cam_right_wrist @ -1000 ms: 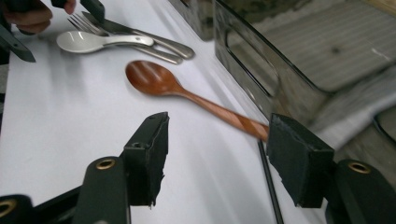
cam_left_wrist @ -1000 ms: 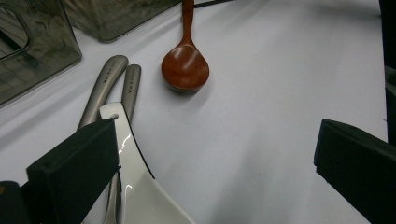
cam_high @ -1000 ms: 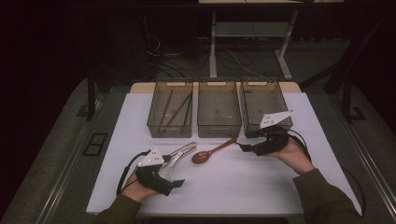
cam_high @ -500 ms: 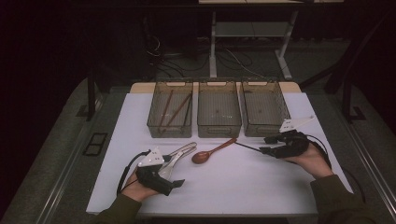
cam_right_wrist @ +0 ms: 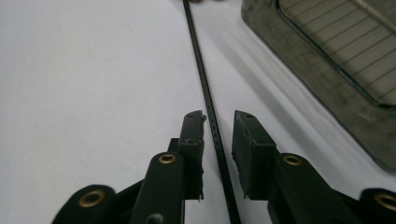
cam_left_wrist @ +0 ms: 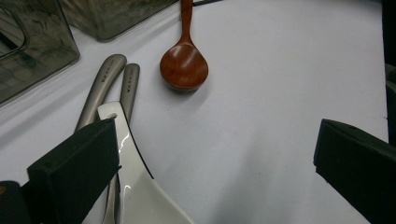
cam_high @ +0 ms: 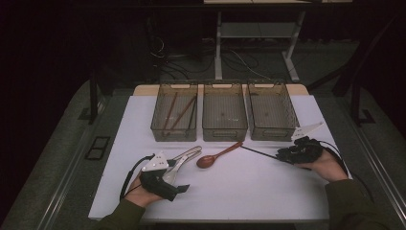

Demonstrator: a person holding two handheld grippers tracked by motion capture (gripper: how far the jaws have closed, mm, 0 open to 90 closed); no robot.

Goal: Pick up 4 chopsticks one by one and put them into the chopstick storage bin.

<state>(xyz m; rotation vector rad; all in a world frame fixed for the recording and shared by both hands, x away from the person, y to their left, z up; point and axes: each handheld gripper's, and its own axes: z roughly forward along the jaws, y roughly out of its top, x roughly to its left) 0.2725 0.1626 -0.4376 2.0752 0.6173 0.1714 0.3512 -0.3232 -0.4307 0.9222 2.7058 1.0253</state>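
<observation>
Three bins (cam_high: 224, 136) stood in a row at the table's (cam_high: 249, 191) far edge. Sticks (cam_high: 178, 112) lay in the left bin. Before the bins lay a spoon (cam_high: 216, 156), tongs (cam_high: 184, 157) to its left, a thin rod (cam_high: 261, 153) to its right, running toward the right gripper (cam_high: 287, 154).

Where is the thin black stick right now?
In the high view the thin black stick lies on the white table, right of the wooden spoon and before the right-hand bin; its near end runs between the right gripper fingers.
</observation>
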